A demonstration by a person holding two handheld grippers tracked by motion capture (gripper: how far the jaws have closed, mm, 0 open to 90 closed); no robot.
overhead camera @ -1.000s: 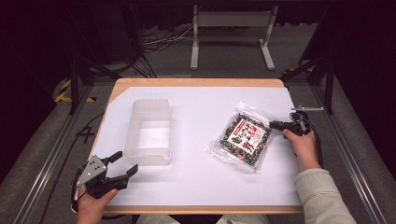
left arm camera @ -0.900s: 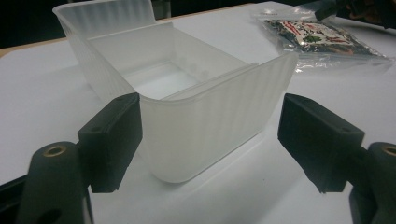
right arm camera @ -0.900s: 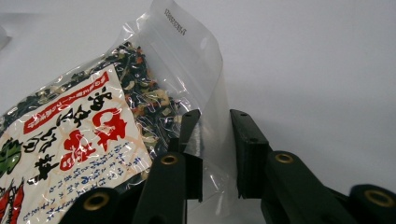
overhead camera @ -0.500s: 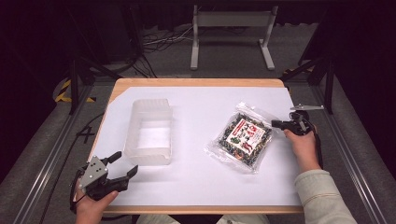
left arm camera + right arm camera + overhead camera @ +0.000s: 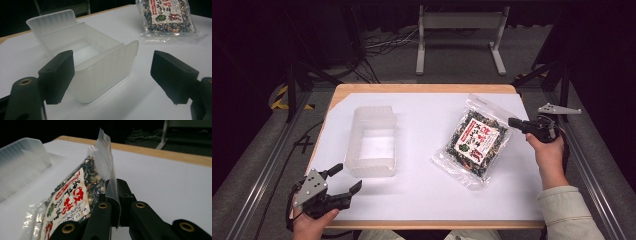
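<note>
At the bench's front left corner, the left gripper (image 5: 343,180) hovers just above the white sheet (image 5: 422,185), its fingers (image 5: 58,75) spread wide with nothing between them. They have just been opening a little further. Its own view looks between the two black fingers at the near short wall of a translucent plastic container (image 5: 100,67), which stands just beyond the fingertips, apart from them. That container (image 5: 373,142) rests open side up on the left half of the bench (image 5: 422,88), long side running front to back, closer to the left edge than to the middle.

Right of centre, the clear bag of dried seaweed mix (image 5: 477,142) with its red-and-white label lies slanted. Its front left end rests on the sheet, while its right edge is lifted. There the right gripper (image 5: 513,121), held in the person's hand (image 5: 548,152) near the bench's right edge, has its fingers (image 5: 102,220) clamped on the bag's clear sealed margin. In the right gripper view, the plastic strip (image 5: 110,185) stands upright, pinched between the two closed fingers, with the printed label just left of them.
</note>
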